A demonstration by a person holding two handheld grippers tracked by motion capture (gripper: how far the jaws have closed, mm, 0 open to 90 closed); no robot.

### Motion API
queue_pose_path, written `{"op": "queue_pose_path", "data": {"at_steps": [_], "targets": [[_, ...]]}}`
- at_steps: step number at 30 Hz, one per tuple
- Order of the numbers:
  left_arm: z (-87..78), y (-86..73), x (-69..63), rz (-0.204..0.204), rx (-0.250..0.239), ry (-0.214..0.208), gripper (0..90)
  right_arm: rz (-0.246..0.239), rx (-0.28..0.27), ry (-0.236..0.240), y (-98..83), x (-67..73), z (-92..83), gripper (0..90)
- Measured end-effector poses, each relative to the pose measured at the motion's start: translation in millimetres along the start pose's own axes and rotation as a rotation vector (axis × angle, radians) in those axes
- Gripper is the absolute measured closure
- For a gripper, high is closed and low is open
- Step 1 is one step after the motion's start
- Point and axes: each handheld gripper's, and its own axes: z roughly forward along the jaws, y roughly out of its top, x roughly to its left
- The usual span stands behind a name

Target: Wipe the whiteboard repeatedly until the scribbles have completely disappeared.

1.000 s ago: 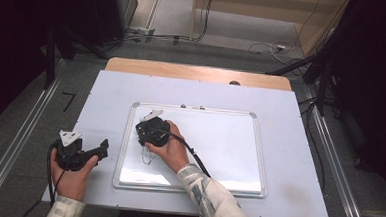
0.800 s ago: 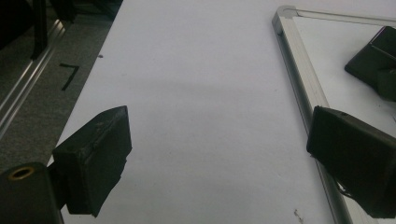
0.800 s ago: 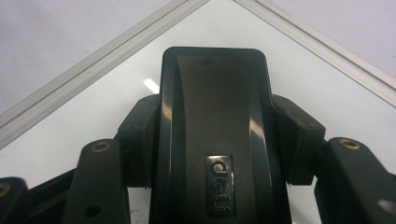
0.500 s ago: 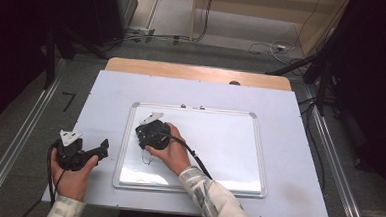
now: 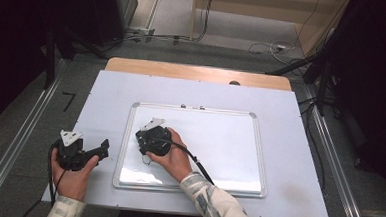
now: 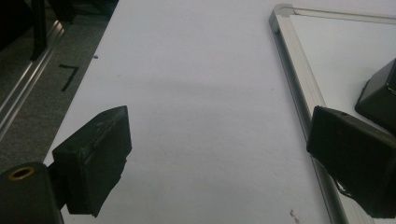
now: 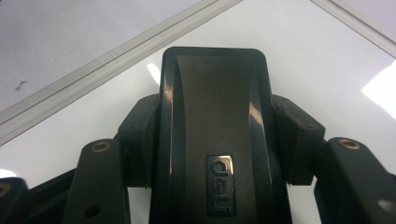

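A white whiteboard (image 5: 219, 140) with a silver frame lies flat on the table. My right gripper (image 5: 148, 138) is over its left part, shut on a black board eraser (image 7: 212, 116) with a "deli" logo. The pads (image 7: 140, 135) press on the eraser's two sides, and the eraser rests against the board surface (image 7: 327, 60). My left gripper (image 5: 98, 151) rests on the table left of the board, held in a hand. In the left gripper view its jaws (image 6: 219, 158) stand wide open with bare table between them, and the board's frame (image 6: 294, 70) runs along the right.
The board lies on a pale table sheet (image 5: 106, 99) with a wooden strip (image 5: 193, 71) along the far edge. Two small fittings (image 5: 192, 107) sit on the board's top frame. Metal rails (image 5: 24, 134) flank the table. Cables (image 5: 264, 47) lie on the floor behind.
The right gripper with the eraser has slid a little toward the near edge of the board. The left gripper has stayed where it was.
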Motion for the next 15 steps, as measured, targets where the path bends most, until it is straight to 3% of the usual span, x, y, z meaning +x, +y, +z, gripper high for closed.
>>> {"op": "queue_pose_path", "data": {"at_steps": [11, 15], "targets": [[0.9, 0.4, 0.8, -0.002, 0.002, -0.002, 7.0, 0.05, 0.011, -0.015, 0.9, -15.6, -0.1, 38.3], [0.8, 0.3, 0.8, -0.002, 0.002, -0.001, 7.0, 0.033, 0.009, -0.021, 0.5, -13.9, -0.2, 38.7]]}}
